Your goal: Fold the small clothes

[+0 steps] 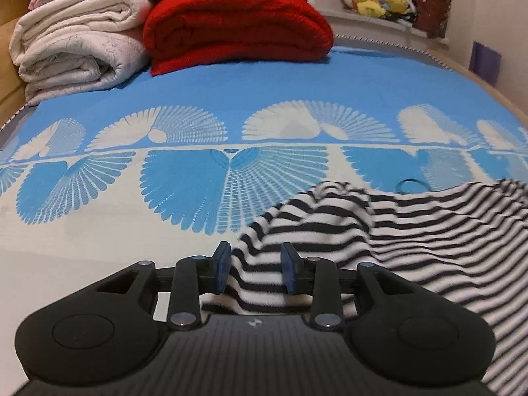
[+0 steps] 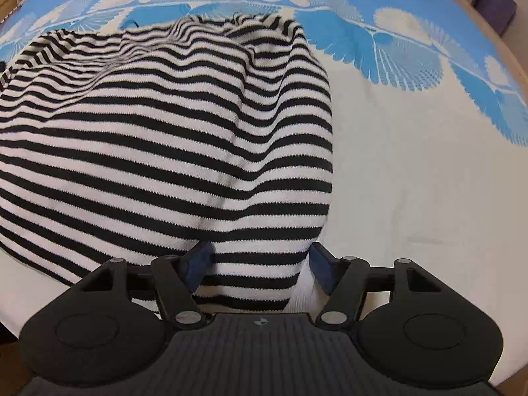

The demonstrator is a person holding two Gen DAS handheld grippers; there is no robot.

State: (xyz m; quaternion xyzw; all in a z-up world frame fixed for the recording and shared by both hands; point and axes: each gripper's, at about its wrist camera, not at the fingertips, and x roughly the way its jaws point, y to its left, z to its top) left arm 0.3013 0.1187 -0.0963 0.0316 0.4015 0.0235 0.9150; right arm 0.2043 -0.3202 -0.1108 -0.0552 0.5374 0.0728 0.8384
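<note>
Partly cropped striped garment (image 2: 158, 125) leftward

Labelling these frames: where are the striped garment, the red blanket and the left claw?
striped garment (image 2: 148, 138): right wrist view, middle of its body.
red blanket (image 1: 237, 26): left wrist view, top fold.
left claw (image 1: 255, 272): left wrist view, between its fingertips.

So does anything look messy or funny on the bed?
Yes, the striped top is rumpled. It lies bunched in humps and wrinkles on the blue and white bedcover, not flat or folded. Its edges sit between the open jaws of the left gripper and right gripper. Nothing looks torn or spilled.
</note>
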